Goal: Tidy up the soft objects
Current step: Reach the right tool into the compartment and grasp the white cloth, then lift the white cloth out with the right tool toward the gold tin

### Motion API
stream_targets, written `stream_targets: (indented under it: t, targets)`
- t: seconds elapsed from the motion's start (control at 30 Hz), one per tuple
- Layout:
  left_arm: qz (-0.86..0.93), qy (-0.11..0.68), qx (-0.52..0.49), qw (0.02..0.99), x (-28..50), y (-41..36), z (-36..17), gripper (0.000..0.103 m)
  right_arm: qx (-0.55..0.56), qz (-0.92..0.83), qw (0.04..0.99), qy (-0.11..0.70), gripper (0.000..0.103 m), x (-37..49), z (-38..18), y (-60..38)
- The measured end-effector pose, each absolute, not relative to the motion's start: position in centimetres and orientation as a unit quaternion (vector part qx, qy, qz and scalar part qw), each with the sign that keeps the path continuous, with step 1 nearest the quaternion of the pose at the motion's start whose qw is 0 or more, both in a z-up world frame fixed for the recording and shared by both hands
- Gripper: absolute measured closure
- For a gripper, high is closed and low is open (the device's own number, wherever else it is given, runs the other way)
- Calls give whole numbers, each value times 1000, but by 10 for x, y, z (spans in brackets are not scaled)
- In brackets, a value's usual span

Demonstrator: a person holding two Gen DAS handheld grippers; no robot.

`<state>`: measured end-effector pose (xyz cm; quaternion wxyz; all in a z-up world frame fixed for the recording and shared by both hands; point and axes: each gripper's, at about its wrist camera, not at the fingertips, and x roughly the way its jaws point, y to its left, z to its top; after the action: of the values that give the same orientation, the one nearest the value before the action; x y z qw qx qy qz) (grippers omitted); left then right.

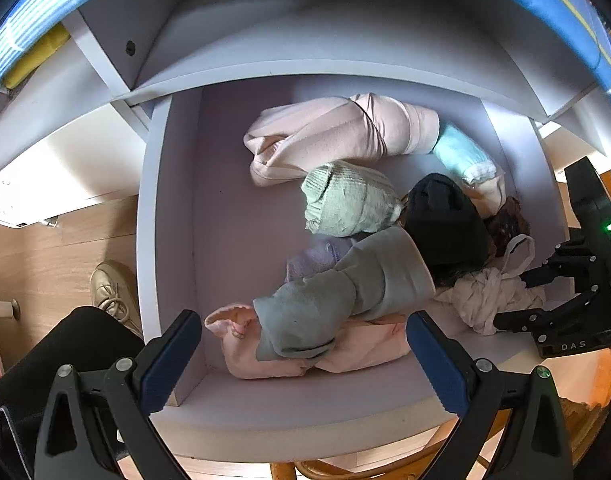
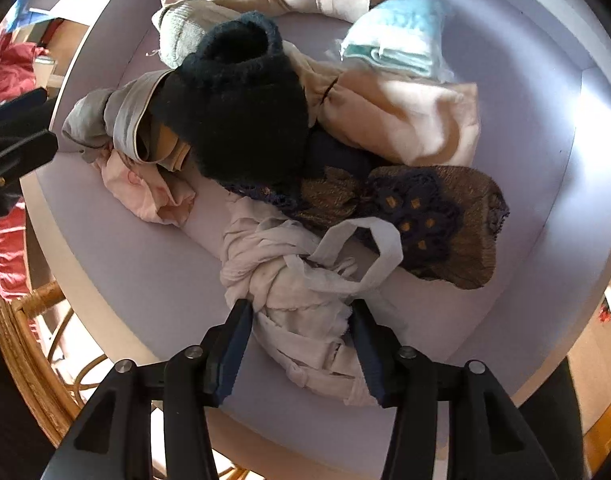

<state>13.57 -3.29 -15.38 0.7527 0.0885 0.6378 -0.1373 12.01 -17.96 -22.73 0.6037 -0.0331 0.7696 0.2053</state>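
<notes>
Right gripper [image 2: 301, 344]: jaws part open, astride white crumpled cloth [image 2: 289, 292] at near edge of drawer [image 2: 545, 184]; pads beside fabric, firm pinch not evident.
White crumpled cloth: thin, wrinkled, knotted in a wad, flat strap loop on top. Likely light, limp, prone to trailing; best taken at the bunched middle, not the loop.
Left gripper [image 1: 305, 356]: jaws wide, empty, above grey rolled garment [image 1: 345, 296] and pink garment [image 1: 273, 348] beneath it.
Brown patterned knit [image 2: 437, 224]: coarse weave, dark lace motif, just behind the white wad.
Black knit hat [image 2: 241, 108]: thick, fuzzy, domed, mid-heap.
Peach fleece [image 2: 409, 120]: soft, plump fold.
Pale green knit [image 1: 345, 200]: ribbed roll.
Light blue folded cloth [image 2: 401, 40]: flat, far corner.
Long pink roll [image 1: 337, 132]: against back wall.
</notes>
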Motion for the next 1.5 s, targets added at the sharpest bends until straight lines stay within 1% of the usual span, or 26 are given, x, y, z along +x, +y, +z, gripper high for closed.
stream_targets:
  t: [0.17,0.3,0.37,0.67,0.77,0.87,1.0,1.07,1.2,1.27,1.33,1.4,1.5]
  targets:
    - [-143,640,97,749,136,-35,-158,0,-24,202,604,771,50,121,-234,-178]
    - [-146,640,109,746,135,-38,-161,0,-39,215,610,761,68,119,-228,-170]
    - [-146,639,116,746,135,-39,-163,0,-35,210,617,757,72,118,-224,-168]
    - [-154,638,130,743,137,-42,-173,0,21,184,648,739,80,117,-192,-196]
    - [-162,634,140,743,137,-48,-178,0,0,165,657,736,80,114,-193,-202]
    - [-168,635,155,738,134,-53,-183,0,-24,174,646,743,76,110,-202,-195]
    - [-172,634,161,737,131,-56,-186,0,-52,190,621,759,62,110,-221,-179]
    - [-172,635,158,737,133,-59,-187,0,-64,189,616,762,58,114,-229,-173]
    - [-172,634,158,737,131,-60,-190,0,-57,193,597,776,42,122,-246,-168]
    - [-172,635,160,736,131,-56,-190,0,-53,191,601,774,42,124,-251,-167]
    - [-171,635,161,736,131,-54,-191,0,-56,188,603,773,46,123,-252,-168]
    - [-166,628,169,742,131,-56,-192,0,-59,189,605,771,55,118,-248,-168]
    - [-172,619,172,746,133,-59,-192,0,-44,183,612,768,59,113,-236,-177]
